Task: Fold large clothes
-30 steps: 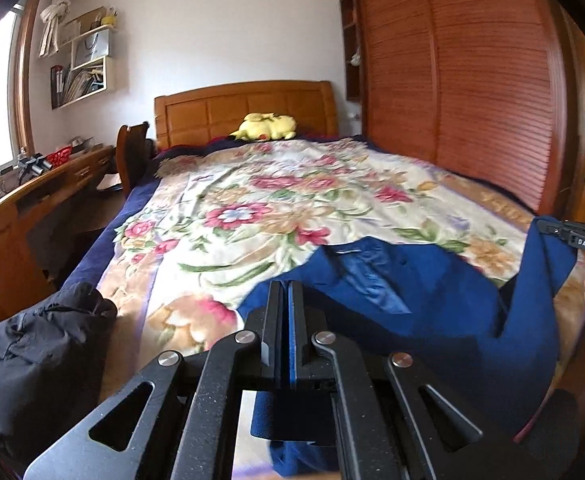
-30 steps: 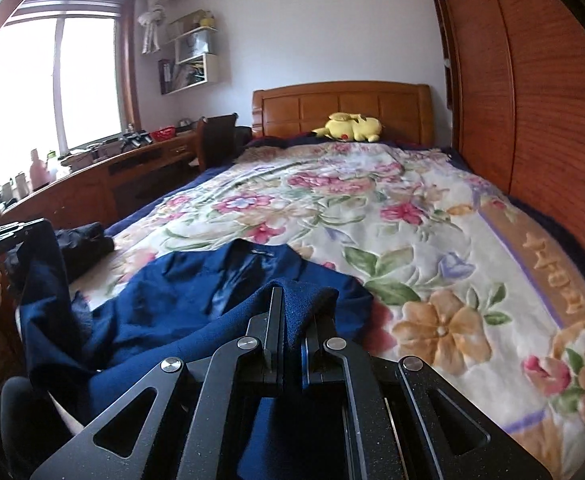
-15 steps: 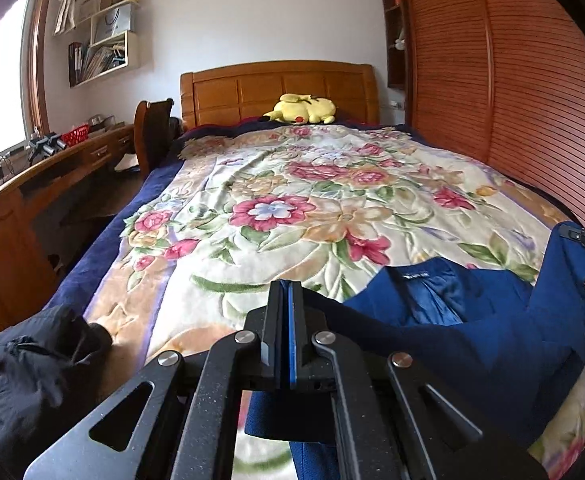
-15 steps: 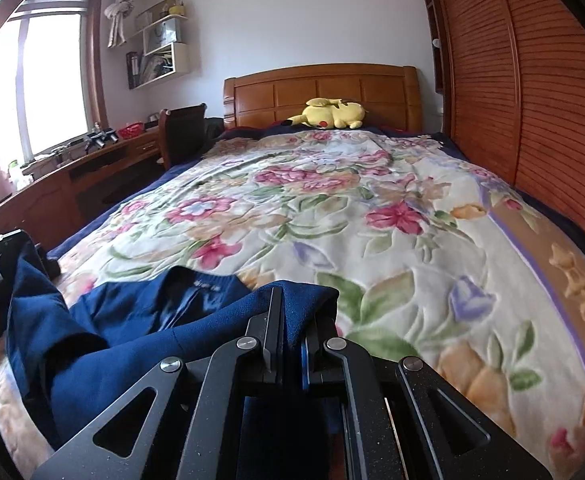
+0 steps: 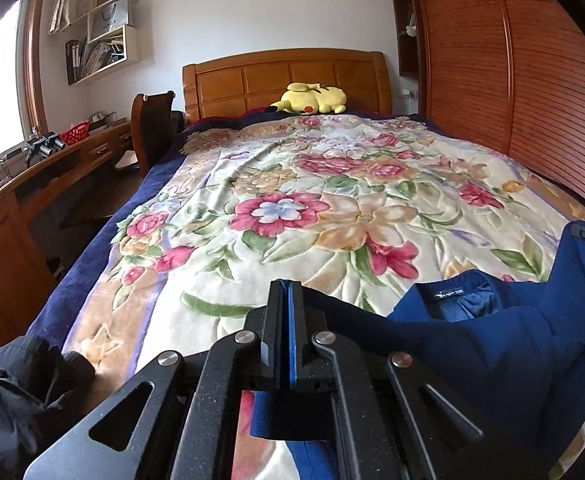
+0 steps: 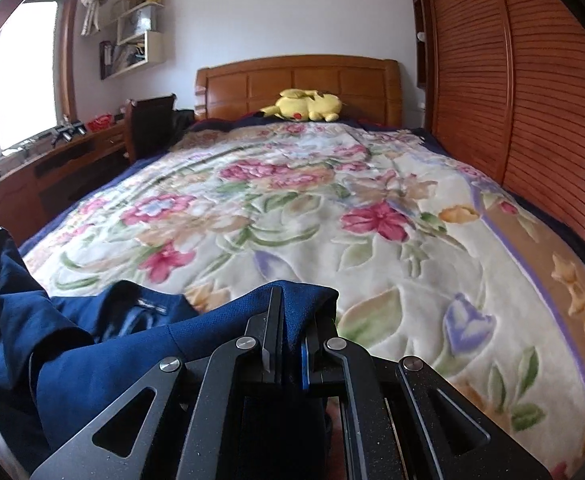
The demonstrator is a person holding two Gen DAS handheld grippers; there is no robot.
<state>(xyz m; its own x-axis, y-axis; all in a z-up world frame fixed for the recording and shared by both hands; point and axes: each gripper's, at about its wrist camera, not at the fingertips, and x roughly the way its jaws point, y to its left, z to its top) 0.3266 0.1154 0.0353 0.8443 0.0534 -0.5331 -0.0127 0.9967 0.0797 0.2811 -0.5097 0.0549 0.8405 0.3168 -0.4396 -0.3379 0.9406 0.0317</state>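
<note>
The lower part of each view is filled by the black, speckled frame of a gripper, so the near edge of the bed is hidden. In the left wrist view the left gripper (image 5: pixel 284 292) is seen with its jaws pressed together on a fold of the blue jacket (image 5: pixel 492 344), a flap of cloth hanging below them. In the right wrist view the right gripper (image 6: pixel 292 300) is likewise closed on a bunched edge of the same jacket (image 6: pixel 92 344), the cloth being humped over its tips. The garment is stretched between the two tools at the foot of the bed, partly lifted, partly resting on the blanket (image 5: pixel 332 208); its lower part is cut off by the picture edges. Its fabric is a finely woven dark blue, with a shinier lining and a small label at the collar (image 5: pixel 448 293), whose lettering cannot be read. A crumpled black garment (image 5: pixel 16 384) lies at the left corner, only partly seen. The blanket is plush, embossed with red, pink and orange flowers on cream, with a dark blue border. Farther off a yellow plush toy (image 5: pixel 312 100) lies against the panelled wooden headboard (image 5: pixel 284 76). A wooden desk (image 5: pixel 32 184) and chair (image 5: pixel 152 128) stand on the left, slatted wooden wardrobe doors (image 5: pixel 512 80) on the right. Items on the wall shelves (image 5: pixel 100 40) are too small to be made out.
</note>
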